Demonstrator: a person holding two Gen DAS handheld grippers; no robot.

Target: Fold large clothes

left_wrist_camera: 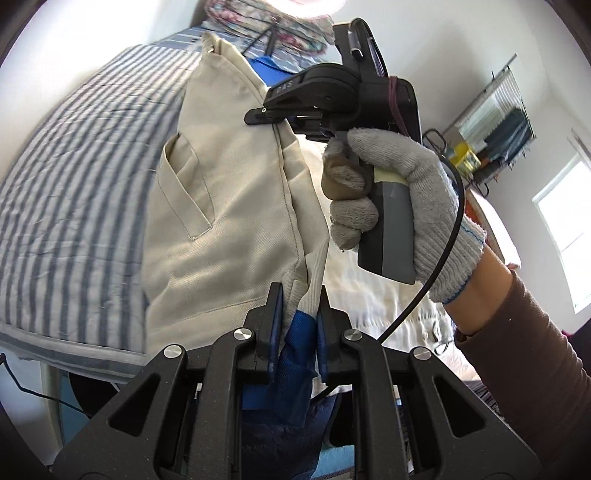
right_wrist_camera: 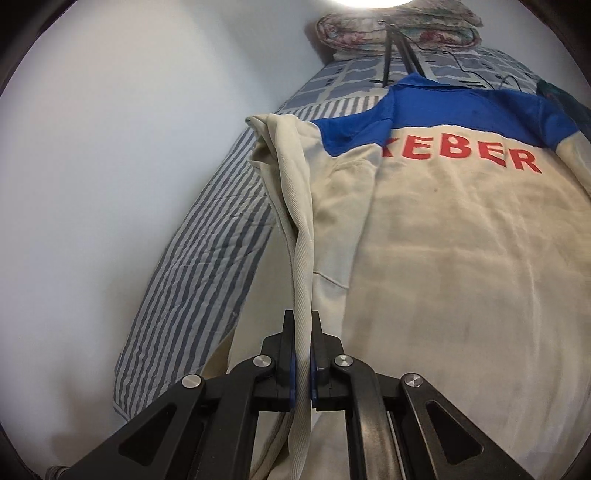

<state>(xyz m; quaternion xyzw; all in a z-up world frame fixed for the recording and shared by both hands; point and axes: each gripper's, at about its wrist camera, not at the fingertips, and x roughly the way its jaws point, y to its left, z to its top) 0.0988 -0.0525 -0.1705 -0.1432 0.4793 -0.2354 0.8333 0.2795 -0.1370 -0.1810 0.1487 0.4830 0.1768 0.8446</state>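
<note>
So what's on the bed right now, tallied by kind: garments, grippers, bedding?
Garments: 1, the cream and blue jacket with red lettering
Grippers: 2, the left gripper and the right gripper, both shut on jacket fabric
Striped bed covers: 1, the striped sheet
Folded floral quilts: 1, the quilt at the head end
Total: 5

The jacket [right_wrist_camera: 443, 240] is lying spread on the bed [right_wrist_camera: 207, 229], its collar end pointing toward twelve o'clock in the right wrist view. Its edge at nine o'clock is standing lifted off the bed, running down into the right gripper [right_wrist_camera: 303, 325] at six o'clock. Beyond the collar, at twelve, a folded quilt [right_wrist_camera: 399, 33] is sitting at the head of the bed, with what may be a tripod [right_wrist_camera: 397, 51] standing before it. In the left wrist view, the left gripper [left_wrist_camera: 299, 306] is pinching cloth at six o'clock, the gloved hand [left_wrist_camera: 399, 206] at three.
</note>
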